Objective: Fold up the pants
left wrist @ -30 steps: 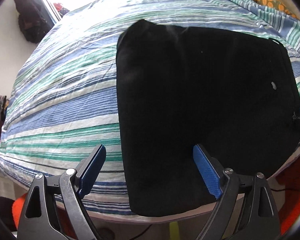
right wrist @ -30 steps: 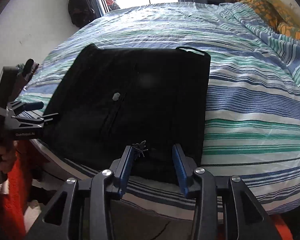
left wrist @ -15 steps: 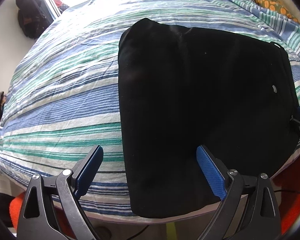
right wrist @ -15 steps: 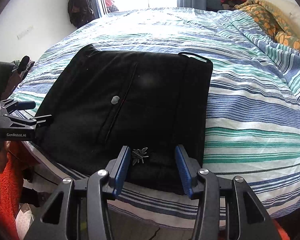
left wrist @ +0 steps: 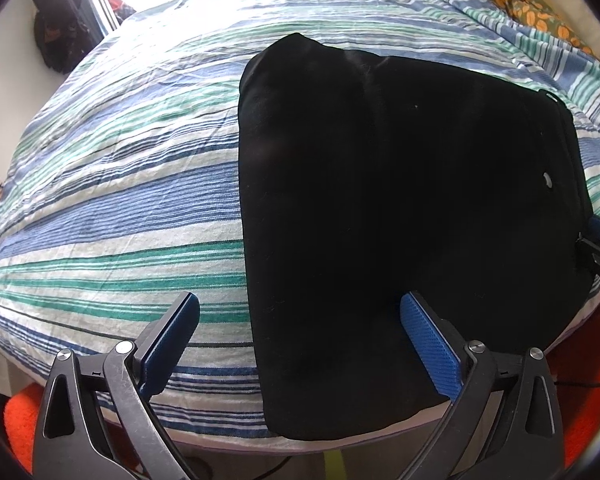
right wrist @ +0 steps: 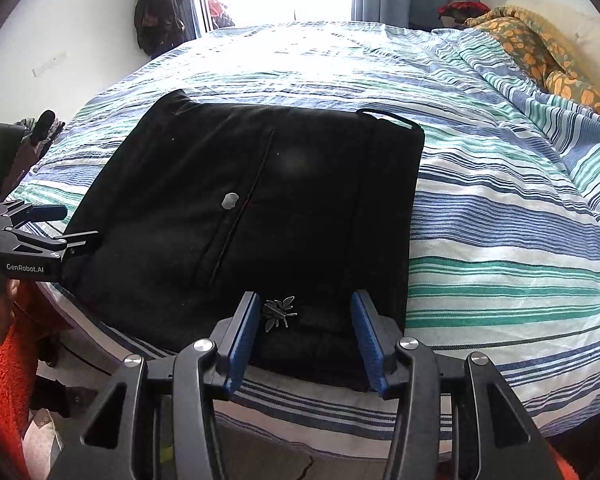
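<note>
The black pants [left wrist: 400, 200] lie folded into a flat rectangle on the striped bed, near its front edge; they also show in the right wrist view [right wrist: 260, 208]. A silver button [right wrist: 230, 201] and a metal insect charm [right wrist: 278, 312] sit on the fabric. My left gripper [left wrist: 300, 320] is open and empty, its jaws straddling the pants' near left corner from just above. My right gripper [right wrist: 304, 312] is open and empty, hovering over the near waistband edge by the charm. The left gripper shows at the left of the right wrist view [right wrist: 48, 228].
The blue, green and white striped bedcover [right wrist: 500, 220] spreads right and back. An orange patterned blanket [right wrist: 540, 52] lies at the back right. Dark clothes [right wrist: 160, 12] hang by the bright window. Orange fabric [right wrist: 8, 368] lies below the bed edge.
My right gripper has opened wider and drawn back from the waistband, letting the pants rest. My left gripper has pulled back slightly, staying open.
</note>
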